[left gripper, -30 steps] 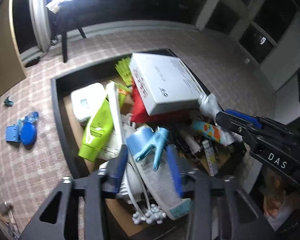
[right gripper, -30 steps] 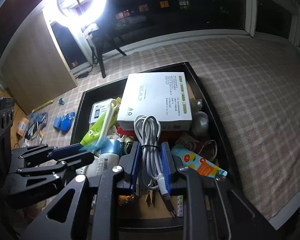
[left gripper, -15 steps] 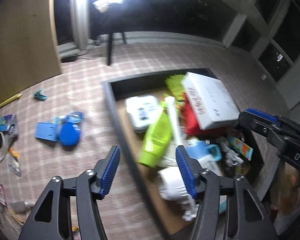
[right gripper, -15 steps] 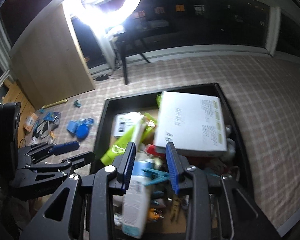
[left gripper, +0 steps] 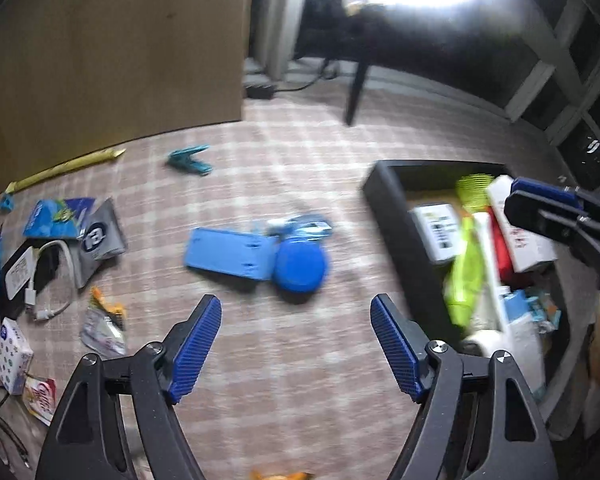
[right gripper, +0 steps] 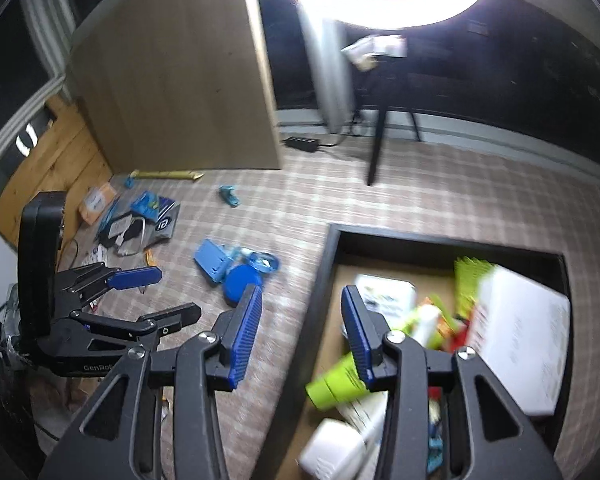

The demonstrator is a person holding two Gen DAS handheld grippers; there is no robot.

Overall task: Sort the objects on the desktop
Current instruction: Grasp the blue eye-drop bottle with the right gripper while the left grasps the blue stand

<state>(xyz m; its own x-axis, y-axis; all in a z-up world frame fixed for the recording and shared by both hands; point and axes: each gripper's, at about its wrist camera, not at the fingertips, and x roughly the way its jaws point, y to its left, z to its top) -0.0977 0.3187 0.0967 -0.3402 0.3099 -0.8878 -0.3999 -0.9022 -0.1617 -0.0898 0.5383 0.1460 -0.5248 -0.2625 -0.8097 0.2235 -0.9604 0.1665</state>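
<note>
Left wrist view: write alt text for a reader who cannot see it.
The left gripper, jaws wide open and empty, hangs over a checked cloth above a blue flat case and round blue lid. A black tray crammed with items sits right; packets and a cable lie scattered left.

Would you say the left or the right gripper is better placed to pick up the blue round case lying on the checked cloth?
Probably the left gripper: it is open, empty and faces the blue round case directly. The right gripper, also empty, straddles the black tray's edge.

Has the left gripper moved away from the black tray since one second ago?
Yes. The left gripper, jaws just opened and empty, now hangs over the checked cloth left of the black tray, near the blue holder.
</note>
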